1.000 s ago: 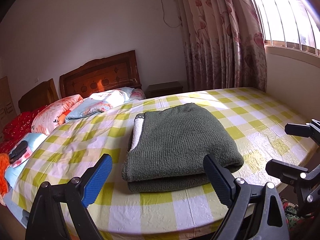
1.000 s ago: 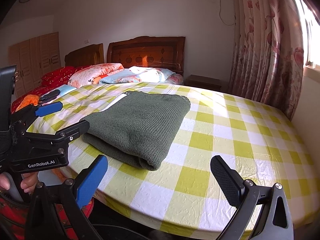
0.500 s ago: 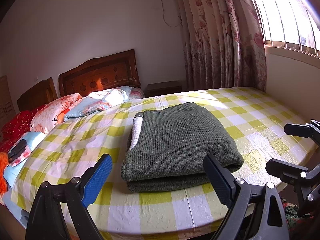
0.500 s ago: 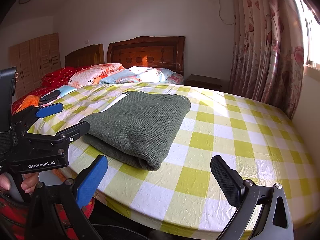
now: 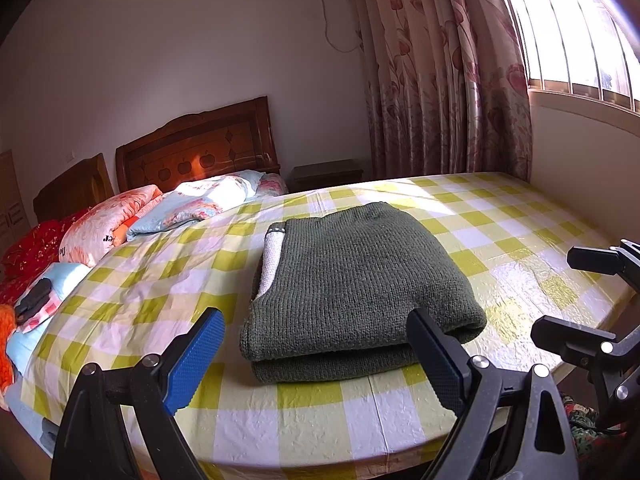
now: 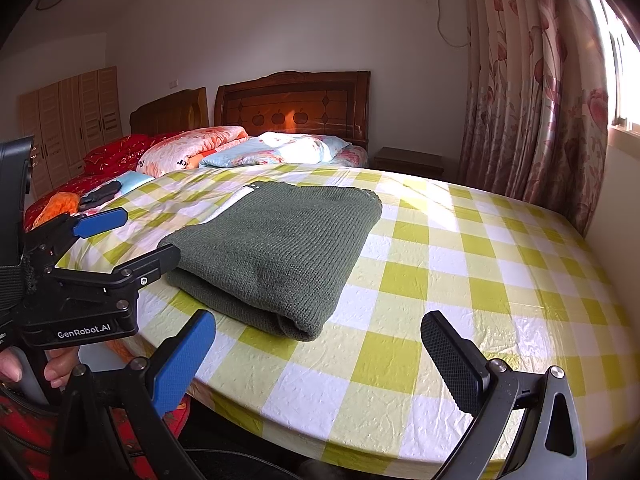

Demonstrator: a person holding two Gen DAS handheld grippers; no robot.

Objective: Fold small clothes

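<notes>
Looking along your left gripper, you had the folded green sweater dead ahead at twelve o'clock, lying flat on the yellow checked bedspread near the bed's near edge. Your left jaws stood wide apart and held nothing, and the sweater's doubled front edge sat just beyond and between the two tips, not touching them. Its long axis ran away from you toward one o'clock. A white lining strip showed along the sweater's left side, at about eleven o'clock. Your right gripper entered from three o'clock, also spread and empty, off the sweater's right corner.

From your right gripper, the sweater lay at eleven o'clock, its near corner just past the blue pad, so this hand stood further to the side than the left. The jaws were wide and gripped nothing. This view showed what the other hid: bare bedspread from twelve to two o'clock, your left gripper beside the sweater's left flank at nine o'clock, and your fingers on its handle. I judged the left hand better placed for any next grasp.
</notes>
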